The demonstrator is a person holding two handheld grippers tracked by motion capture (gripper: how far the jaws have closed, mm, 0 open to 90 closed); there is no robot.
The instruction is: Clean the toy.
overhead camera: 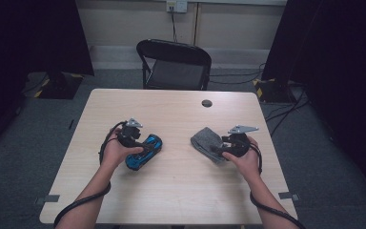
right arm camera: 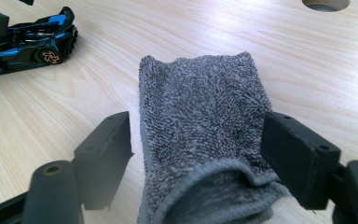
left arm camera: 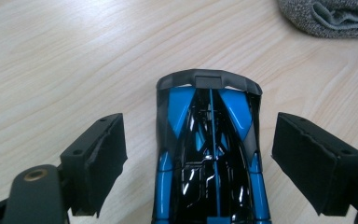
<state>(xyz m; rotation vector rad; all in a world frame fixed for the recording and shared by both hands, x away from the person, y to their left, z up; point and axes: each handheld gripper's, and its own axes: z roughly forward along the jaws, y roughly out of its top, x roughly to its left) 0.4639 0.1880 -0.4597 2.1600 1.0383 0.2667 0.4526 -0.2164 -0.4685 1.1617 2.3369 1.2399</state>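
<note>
Looks like I'm working in a lab or recording room, black curtains point(overhead camera: 33, 33) both sides, taped stand bases on grey carpet, folding chair point(overhead camera: 174, 64), cables, bare wooden counter point(overhead camera: 181, 191)

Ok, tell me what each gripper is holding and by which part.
Nothing is held: the toy car and grey towel lie between open fingers, untouched.

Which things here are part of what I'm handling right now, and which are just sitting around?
In hand:
- blue toy car, on the table between the open jaws of the left gripper, not pressed
- grey folded towel, between the open jaws of the right gripper

Just there:
- black folding chair beyond the table
- round cable hole in the tabletop
</note>
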